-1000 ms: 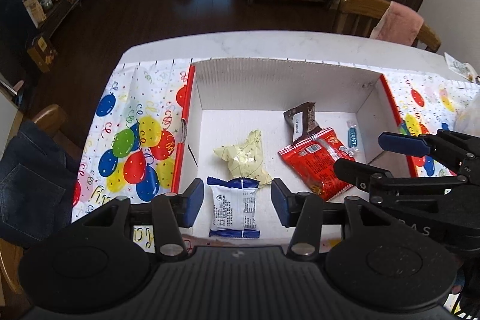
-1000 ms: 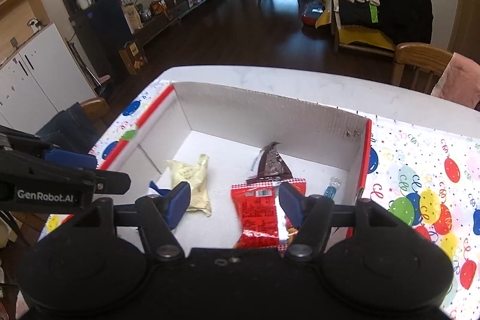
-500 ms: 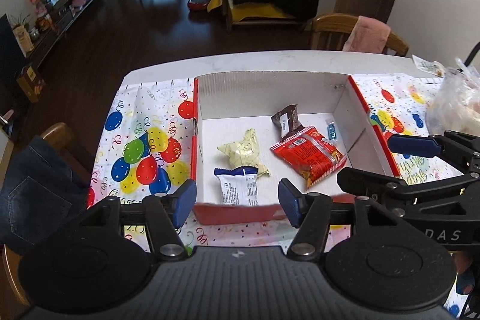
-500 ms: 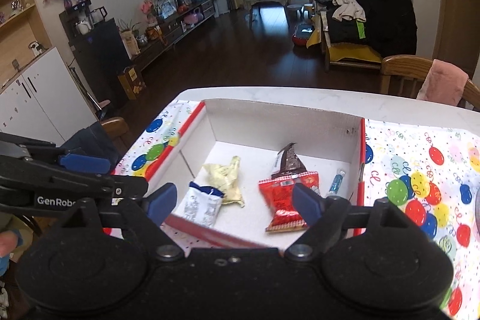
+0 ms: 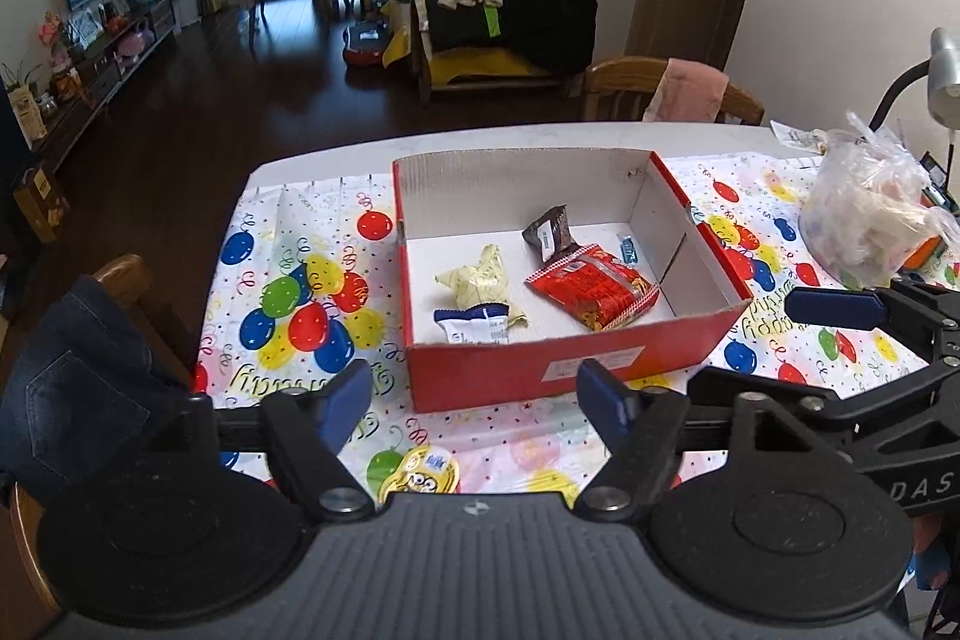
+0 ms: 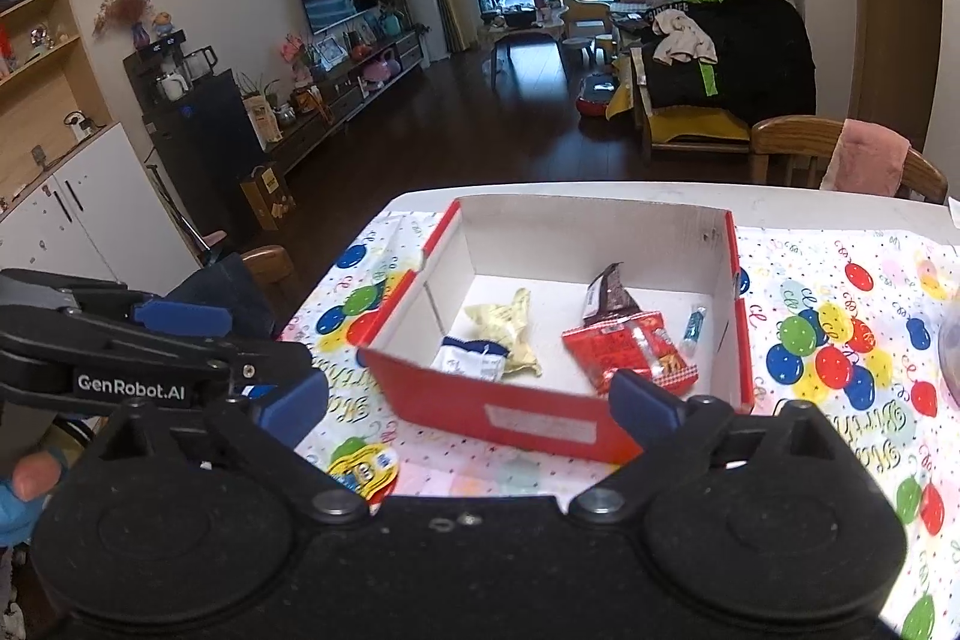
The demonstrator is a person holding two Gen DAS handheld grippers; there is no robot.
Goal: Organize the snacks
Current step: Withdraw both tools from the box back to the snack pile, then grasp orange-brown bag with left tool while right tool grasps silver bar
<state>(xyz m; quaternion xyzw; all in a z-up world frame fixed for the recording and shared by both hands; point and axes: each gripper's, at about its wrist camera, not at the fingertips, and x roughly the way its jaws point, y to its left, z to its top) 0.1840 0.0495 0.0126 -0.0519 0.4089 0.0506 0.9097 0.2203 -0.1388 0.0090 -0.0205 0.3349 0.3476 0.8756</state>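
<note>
So the big balloon-print tablecloth [image 5: 288, 292] covers the table, and the red box [image 5: 564, 370] sits about dead centre of both views with its white inside facing up. To me this reads as the gap between two drops: the box already holds a red snack bag [image 5: 591, 292] at roughly 3 o'clock on its floor, a pale yellow wrapper [image 5: 477, 277] just left of centre, a blue-and-white packet [image 5: 474, 325] down at 7 o'clock against the near wall, a dark brown wrapper [image 5: 549, 235] at 1 o'clock touching the red bag, and a tiny blue candy [image 5: 627, 247] near the right wall. Over at 3 o'clock of the left view there's a clear plastic bag [image 5: 870, 220] of stuff, well apart from the box. Both tools hang short of the near wall: the left gripper [image 5: 474, 403] is spreading with nothing between its pads, and the right gripper [image 6: 468, 397] is opening up really wide, also empty. What's left on the cloth is a small yellow cartoon-lid snack [image 5: 420, 469] at 6 o'clock, right under the left jaws. I'd guess the next move is dipping down to it and closing on its rim, which looks shallow and slippery.
</note>
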